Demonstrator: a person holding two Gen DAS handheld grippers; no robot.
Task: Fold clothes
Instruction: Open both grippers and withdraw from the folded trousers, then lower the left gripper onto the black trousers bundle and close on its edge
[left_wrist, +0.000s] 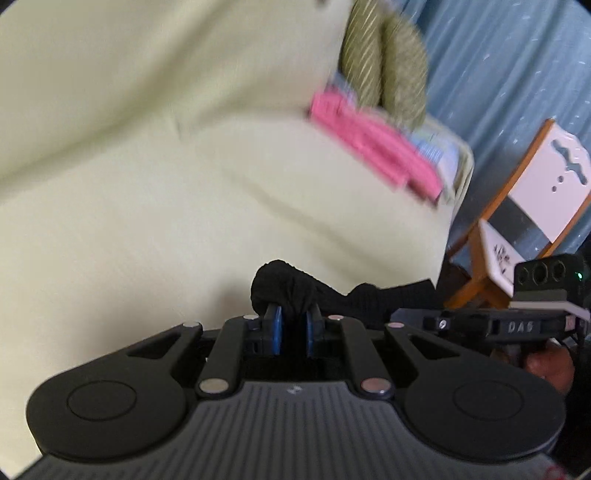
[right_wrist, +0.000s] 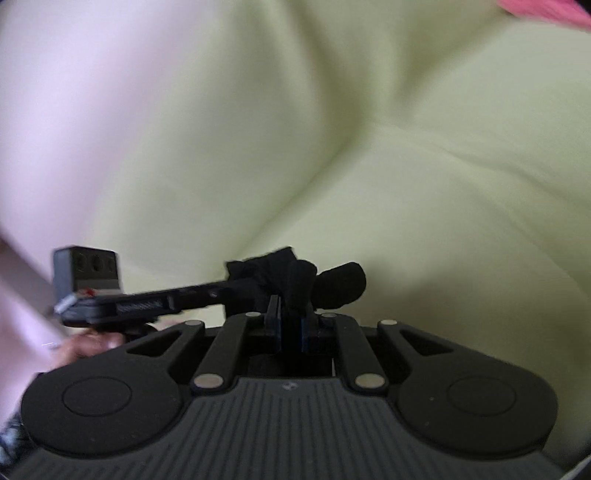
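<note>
Both tools were clamped on one black garment (left_wrist: 291, 288): the left tool (left_wrist: 293, 328) pinched one bunched end and the right tool (right_wrist: 290, 325) the other, close beside it. The garment hung just above a pale green sheet (left_wrist: 147, 184). Folded pink cloth (left_wrist: 373, 147) lay farther back.
</note>
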